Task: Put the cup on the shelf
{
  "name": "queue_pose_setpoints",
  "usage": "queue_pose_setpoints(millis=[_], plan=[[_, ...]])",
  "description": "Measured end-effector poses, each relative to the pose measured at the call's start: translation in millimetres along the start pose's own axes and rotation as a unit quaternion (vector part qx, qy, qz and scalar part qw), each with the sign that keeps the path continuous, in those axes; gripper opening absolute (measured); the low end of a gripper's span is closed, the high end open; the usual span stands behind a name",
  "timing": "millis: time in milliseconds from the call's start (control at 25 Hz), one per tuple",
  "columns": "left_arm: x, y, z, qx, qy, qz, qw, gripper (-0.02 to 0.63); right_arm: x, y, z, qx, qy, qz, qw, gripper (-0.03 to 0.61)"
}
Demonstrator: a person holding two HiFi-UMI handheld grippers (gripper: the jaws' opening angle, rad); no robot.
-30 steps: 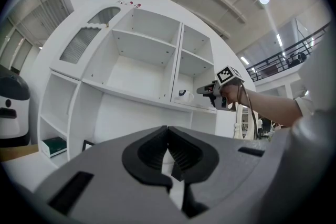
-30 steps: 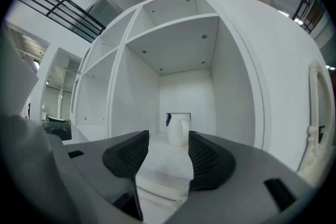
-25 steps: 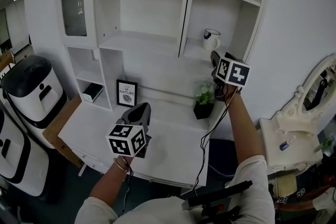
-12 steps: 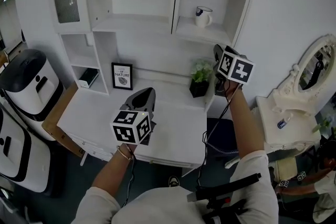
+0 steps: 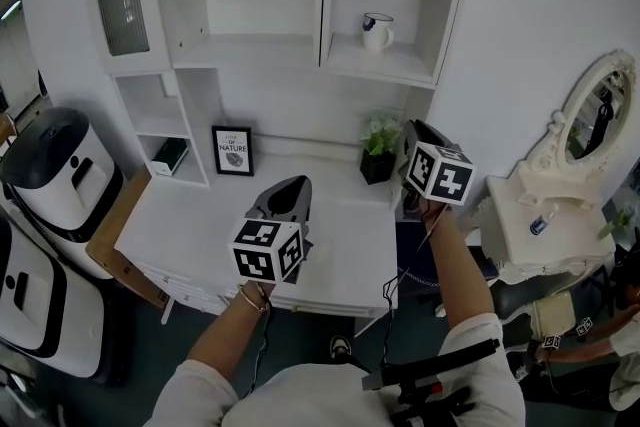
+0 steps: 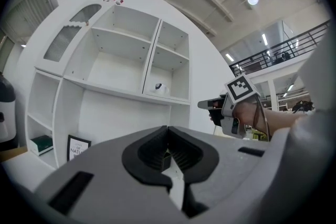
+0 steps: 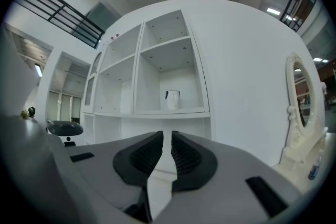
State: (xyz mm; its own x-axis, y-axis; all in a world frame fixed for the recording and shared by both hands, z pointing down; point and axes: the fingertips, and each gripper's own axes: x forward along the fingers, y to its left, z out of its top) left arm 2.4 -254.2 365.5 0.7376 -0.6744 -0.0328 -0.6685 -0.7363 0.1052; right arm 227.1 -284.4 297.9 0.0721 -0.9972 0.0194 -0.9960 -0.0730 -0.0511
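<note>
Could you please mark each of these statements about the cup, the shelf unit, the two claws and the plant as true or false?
1. The white cup with a dark rim stands in the right-hand compartment of the white shelf unit. True.
2. The right claw holds the cup. False: the cup stands free on the shelf. The claw's jaws have just been closing, and nothing is between them.
3. The small potted green plant sits on the shelf beside the cup. False: it stands on the white desk below.
4. The left claw has its jaws together and holds nothing. True.
</note>
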Motion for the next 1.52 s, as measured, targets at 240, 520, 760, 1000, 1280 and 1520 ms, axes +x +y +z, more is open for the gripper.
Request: queue_pose_setpoints(millis=[240,520,760,1000,1280,1520], plan=[[1.9,-6.5,-25.7,0.003,0.014,-0.004,0.9999,0.009,-26.4,8.8,-43.0,-0.008,0.01,0.004,1.0,0.025],[10.5,7.4,-31.8,-0.011,0.002,0.027,0.9996,0.009,-48.6,16.8,-78.1,-0.026,0.031,0.014,0.999,0.023],[22.1,8.4,-14.1,-0.001,-0.022,0.045,0.9987,0.009,-64.8,-1.3,-78.1,-0.029,0.015,0.004,0.999,0.023],[29.9,4.0,-1.1,-0.004,-0.039,0.053,0.9978,0.009,-78.9,-26.8,-81.2,-0.023,0.011,0.01,1.0,0.023],[34.4,-12.5,-13.4,0.028,-0.018,0.076,0.9966,0.009,-86.4,-49.3,-82.2,-0.035,0.014,0.029,0.999,0.021],[38.6,-26.1,-16.2,0.03,-0.012,0.077,0.9965,0.009,-92.6,-62.5,-77.8,-0.036,0.009,0.03,0.999,0.021]])
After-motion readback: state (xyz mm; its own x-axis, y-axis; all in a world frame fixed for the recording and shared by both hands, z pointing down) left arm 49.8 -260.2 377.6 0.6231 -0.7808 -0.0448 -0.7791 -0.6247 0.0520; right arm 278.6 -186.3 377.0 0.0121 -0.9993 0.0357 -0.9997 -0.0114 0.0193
